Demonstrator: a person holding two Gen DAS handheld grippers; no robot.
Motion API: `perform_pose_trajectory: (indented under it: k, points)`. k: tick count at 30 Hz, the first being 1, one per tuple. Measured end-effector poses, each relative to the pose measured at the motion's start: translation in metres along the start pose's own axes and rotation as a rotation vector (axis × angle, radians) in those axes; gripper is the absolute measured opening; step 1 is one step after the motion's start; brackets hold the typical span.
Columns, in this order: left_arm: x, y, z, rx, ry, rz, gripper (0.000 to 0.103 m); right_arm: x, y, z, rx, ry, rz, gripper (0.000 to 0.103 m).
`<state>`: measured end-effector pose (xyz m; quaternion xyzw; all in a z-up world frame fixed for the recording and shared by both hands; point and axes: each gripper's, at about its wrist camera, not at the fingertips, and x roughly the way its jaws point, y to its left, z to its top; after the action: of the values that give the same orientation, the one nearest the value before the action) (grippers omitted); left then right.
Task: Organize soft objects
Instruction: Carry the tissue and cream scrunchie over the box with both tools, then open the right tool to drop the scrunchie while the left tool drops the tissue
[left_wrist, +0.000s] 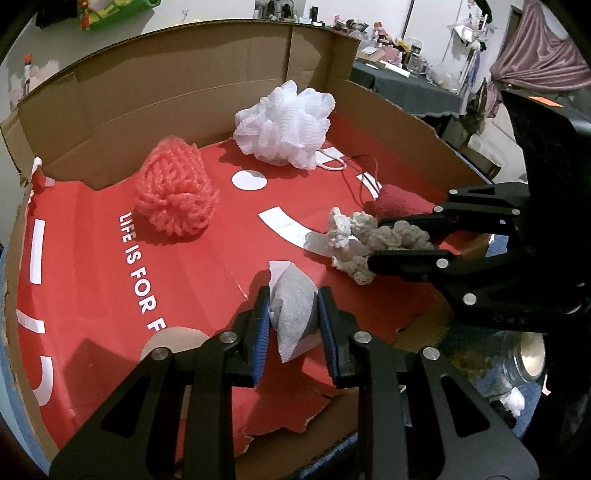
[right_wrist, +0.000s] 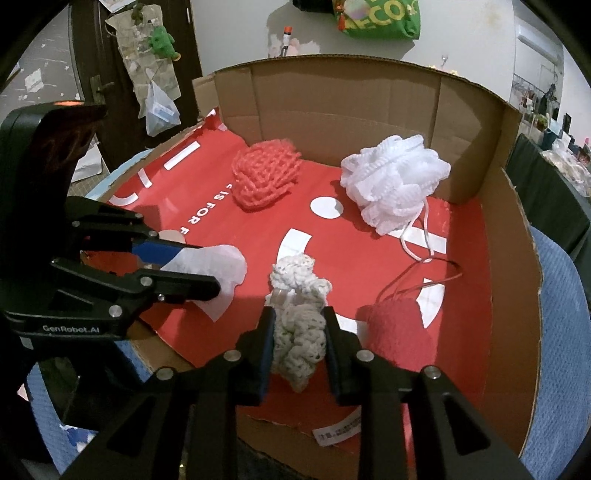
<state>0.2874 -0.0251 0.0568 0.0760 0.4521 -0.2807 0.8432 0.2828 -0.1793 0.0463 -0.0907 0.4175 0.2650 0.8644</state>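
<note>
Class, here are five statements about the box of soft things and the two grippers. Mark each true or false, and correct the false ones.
1. The left gripper holds a white pouch. True.
2. The right gripper is empty. False: a cream crocheted piece sits between its fingers.
3. The white pouf lies on top of the pink pouf. False: they lie apart on the red sheet.
4. The box is cardboard. True.
5. The dark red cloth hangs on the wall. False: it lies in the box.

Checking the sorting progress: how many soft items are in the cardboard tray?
5: pink pouf and white pouf at the back, red pad right, crochet piece and white pouch gripped in front.
</note>
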Motion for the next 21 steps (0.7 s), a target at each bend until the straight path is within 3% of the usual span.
perform_pose_trajectory:
  k: [7, 10, 17, 21]
  points:
    - [0.003, -0.003, -0.002, 0.021, 0.011, 0.005, 0.03, 0.002, -0.001, -0.001, 0.0, 0.011, 0.004, 0.038]
    - [0.001, -0.005, -0.003, 0.036, -0.009, 0.021, 0.068, 0.004, -0.001, -0.002, -0.005, 0.017, 0.004, 0.041]
    - [-0.013, -0.007, 0.0, 0.049, -0.052, 0.043, 0.069, 0.001, 0.0, -0.002, -0.015, 0.008, -0.002, 0.049]
    - [-0.025, -0.01, 0.0, 0.046, -0.077, 0.049, 0.069, -0.009, 0.002, 0.0, -0.013, -0.014, -0.01, 0.063]
